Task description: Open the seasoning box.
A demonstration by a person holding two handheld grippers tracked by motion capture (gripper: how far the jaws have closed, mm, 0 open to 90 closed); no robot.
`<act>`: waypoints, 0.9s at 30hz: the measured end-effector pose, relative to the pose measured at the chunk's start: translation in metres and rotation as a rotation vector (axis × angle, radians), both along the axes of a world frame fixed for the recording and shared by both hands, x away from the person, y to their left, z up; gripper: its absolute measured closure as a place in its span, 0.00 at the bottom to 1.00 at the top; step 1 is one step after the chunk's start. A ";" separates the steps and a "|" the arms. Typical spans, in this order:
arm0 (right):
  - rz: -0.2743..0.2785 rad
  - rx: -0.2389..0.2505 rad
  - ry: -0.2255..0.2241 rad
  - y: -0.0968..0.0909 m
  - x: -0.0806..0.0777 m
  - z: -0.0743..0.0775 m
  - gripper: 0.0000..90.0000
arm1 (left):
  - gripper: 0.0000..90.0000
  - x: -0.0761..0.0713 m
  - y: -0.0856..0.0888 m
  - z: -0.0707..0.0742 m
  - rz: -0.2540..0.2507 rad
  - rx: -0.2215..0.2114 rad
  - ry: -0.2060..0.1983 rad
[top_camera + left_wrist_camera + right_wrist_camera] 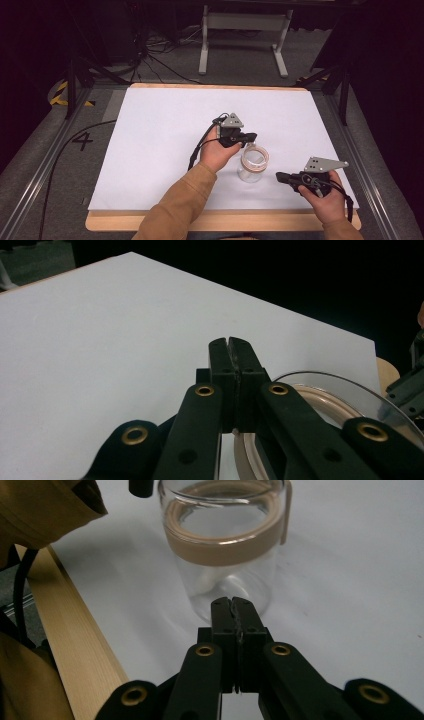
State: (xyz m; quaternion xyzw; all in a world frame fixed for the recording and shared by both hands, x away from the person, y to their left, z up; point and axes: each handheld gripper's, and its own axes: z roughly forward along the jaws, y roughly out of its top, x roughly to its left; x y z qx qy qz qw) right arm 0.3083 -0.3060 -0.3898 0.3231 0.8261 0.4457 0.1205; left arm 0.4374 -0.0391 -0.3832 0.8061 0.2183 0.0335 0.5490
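A clear glass jar (252, 164) with a tan band around its upper part stands upright on the white table sheet (165, 135). My left gripper (251, 135) hovers just above and left of the jar's rim, jaws shut and empty; its own view shows the pressed-together tips (231, 346) with the jar's rim (345, 400) below at the right. My right gripper (280, 176) is at the jar's right, pointing at it, shut with nothing in it. In its view the tips (232, 605) sit just in front of the jar (225, 545).
The white sheet lies on a wooden board whose edge (75, 645) runs along the near side. A brown sleeve (180, 205) crosses the front middle. Beyond the table stand a white frame (245, 35) and cables on the floor.
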 end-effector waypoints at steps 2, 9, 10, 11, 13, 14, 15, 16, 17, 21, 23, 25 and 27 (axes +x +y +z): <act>0.015 0.009 -0.009 0.007 0.001 0.000 1.00 | 1.00 0.000 0.000 -0.001 -0.003 -0.006 -0.003; 0.039 0.024 -0.012 0.019 0.004 -0.002 1.00 | 1.00 0.001 0.001 -0.002 -0.002 -0.022 0.007; 0.039 0.024 -0.012 0.019 0.004 -0.002 1.00 | 1.00 0.001 0.001 -0.002 -0.002 -0.022 0.007; 0.042 0.027 -0.018 0.021 0.005 -0.002 1.00 | 1.00 0.001 0.001 -0.003 -0.002 -0.023 0.009; 0.041 0.029 -0.025 0.022 0.005 -0.001 1.00 | 1.00 0.001 0.001 -0.004 -0.003 -0.031 0.010; 0.039 0.032 -0.029 0.023 0.005 -0.001 1.00 | 1.00 0.002 0.000 -0.004 -0.002 -0.035 0.007; 0.039 0.032 -0.029 0.023 0.005 -0.001 1.00 | 1.00 0.002 0.000 -0.004 -0.002 -0.035 0.007; 0.036 0.037 -0.031 0.023 0.006 -0.001 1.00 | 1.00 0.002 0.000 -0.004 -0.002 -0.037 0.009; 0.036 0.039 -0.033 0.024 0.006 -0.001 1.00 | 1.00 0.002 0.000 -0.004 -0.002 -0.036 0.009; 0.033 0.047 -0.034 0.025 0.007 -0.001 1.00 | 1.00 0.002 -0.001 -0.004 0.000 -0.041 0.015; 0.031 0.049 -0.034 0.025 0.007 -0.001 1.00 | 1.00 0.002 -0.002 -0.005 -0.001 -0.044 0.017; 0.032 0.051 -0.037 0.026 0.007 -0.001 1.00 | 1.00 0.002 -0.002 -0.005 -0.003 -0.047 0.016; 0.031 0.052 -0.038 0.026 0.007 -0.001 1.00 | 1.00 0.002 -0.002 -0.005 -0.003 -0.046 0.022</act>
